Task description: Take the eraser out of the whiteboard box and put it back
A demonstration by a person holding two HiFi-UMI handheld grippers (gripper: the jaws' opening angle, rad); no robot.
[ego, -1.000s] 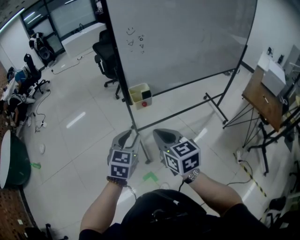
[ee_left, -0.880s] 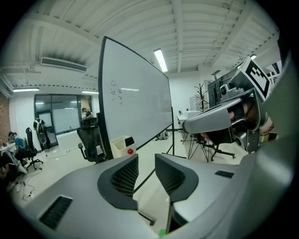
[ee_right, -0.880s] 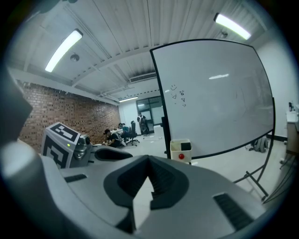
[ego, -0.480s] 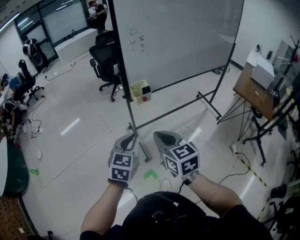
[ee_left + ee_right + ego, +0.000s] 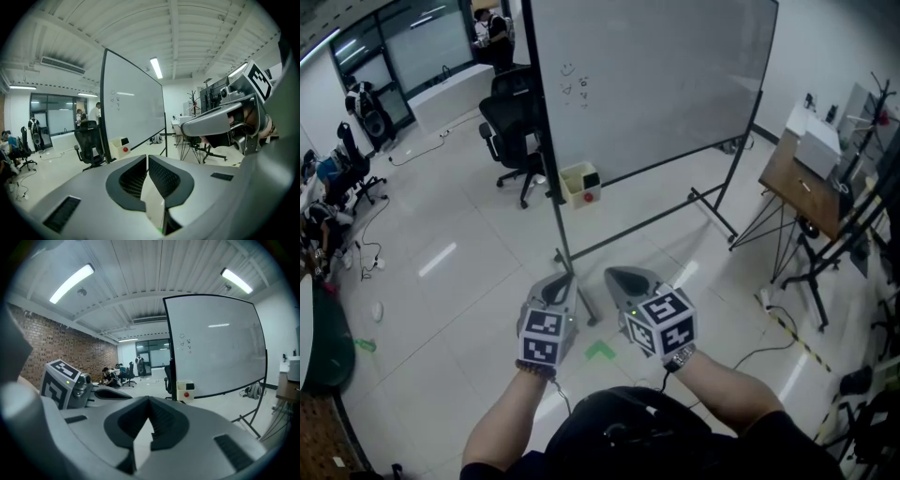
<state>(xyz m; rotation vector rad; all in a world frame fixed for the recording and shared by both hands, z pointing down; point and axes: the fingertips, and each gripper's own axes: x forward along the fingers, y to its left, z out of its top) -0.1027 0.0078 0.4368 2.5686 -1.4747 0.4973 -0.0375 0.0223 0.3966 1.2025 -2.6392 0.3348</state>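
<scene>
I hold one claw in each hand, low in front of me. My left claw (image 5: 559,281) is closed. Its two jaws have just been closing, and in the left gripper view (image 5: 146,157) they meet at the tip with nothing between them. My right claw (image 5: 619,274) is closed too. In the right gripper view (image 5: 149,400) its jaws are pressed together and hold nothing. The two claws sit side by side, near each other but not touching. Each one has a cube with black and white squares on it, the left cube (image 5: 541,337) and the right cube (image 5: 664,319).

Both claws point at a big whiteboard (image 5: 647,75) that stands on a black frame with wheels. A few small drawings are near its top left corner. The box (image 5: 577,185) is a small cream one at the bottom left corner of the board, right by the black post. It has a red dot (image 5: 589,198) on its front. I cannot be sure which thing is the eraser. A dark thing (image 5: 592,177) shows at the top of the box, but it is too small to tell. The box is well apart from both claws, and neither claw touches it.

A black chair (image 5: 511,117) stands behind the board's post. A brown table (image 5: 792,178) is off to the right. A green mark (image 5: 600,352) is on the white floor between my claws.
</scene>
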